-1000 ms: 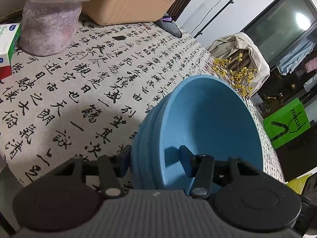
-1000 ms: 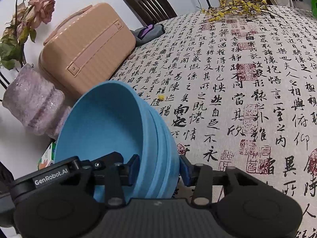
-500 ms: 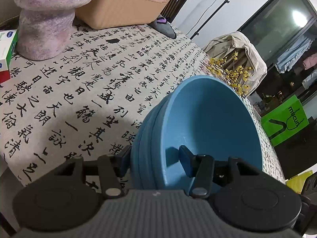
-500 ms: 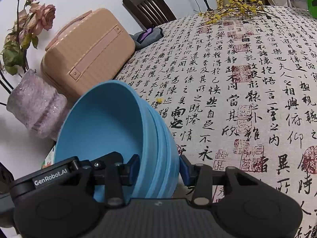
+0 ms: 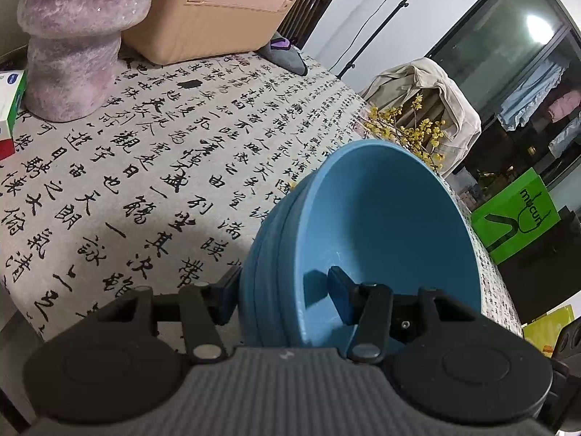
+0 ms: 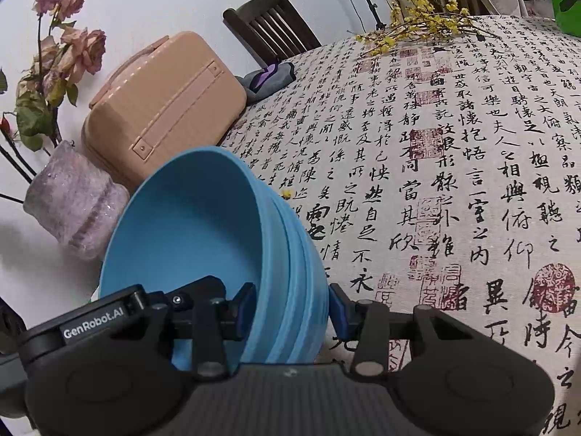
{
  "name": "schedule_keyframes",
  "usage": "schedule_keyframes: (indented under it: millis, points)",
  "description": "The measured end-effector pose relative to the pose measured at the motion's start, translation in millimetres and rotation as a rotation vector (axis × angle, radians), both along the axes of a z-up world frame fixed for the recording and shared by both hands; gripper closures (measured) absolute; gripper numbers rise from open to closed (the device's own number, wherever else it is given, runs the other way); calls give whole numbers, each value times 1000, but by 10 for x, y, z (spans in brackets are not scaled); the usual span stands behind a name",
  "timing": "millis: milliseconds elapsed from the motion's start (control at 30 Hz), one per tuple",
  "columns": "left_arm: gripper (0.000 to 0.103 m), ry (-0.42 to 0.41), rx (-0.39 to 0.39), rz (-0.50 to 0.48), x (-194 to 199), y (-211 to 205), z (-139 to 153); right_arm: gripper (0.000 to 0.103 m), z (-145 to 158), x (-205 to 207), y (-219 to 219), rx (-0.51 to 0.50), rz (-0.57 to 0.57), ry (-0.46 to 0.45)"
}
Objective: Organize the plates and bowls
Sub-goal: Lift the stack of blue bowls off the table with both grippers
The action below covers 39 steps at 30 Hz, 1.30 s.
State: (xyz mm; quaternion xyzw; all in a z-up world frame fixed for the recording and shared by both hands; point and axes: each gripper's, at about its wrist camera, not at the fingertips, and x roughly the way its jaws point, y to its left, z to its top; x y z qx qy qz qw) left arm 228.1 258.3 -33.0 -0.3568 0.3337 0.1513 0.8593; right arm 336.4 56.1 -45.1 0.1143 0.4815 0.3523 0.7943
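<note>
I have both grippers angled downward: left gripper (image 5: 283, 292) and right gripper (image 6: 290, 305) each pinch the stacked blue bowls' (image 5: 381, 232) rim above the desk (image 5: 145, 167).

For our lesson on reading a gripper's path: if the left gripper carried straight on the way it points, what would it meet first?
Probably the calligraphy-printed tablecloth. The left gripper already clamps the stacked blue bowls, which travel with it; depth is uncertain.

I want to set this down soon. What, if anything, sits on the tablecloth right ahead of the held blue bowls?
Nothing visible. Both the left gripper and right gripper clamp the stack of blue bowls; the tablecloth ahead is bare.
</note>
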Motion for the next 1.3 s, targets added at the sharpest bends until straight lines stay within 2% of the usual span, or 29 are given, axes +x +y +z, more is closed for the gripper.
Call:
schedule_keyframes:
  millis: [1300]
  points:
    - [51,-66,47,-52,21,-462,236,61,144,-67,-569,61,-84,-36]
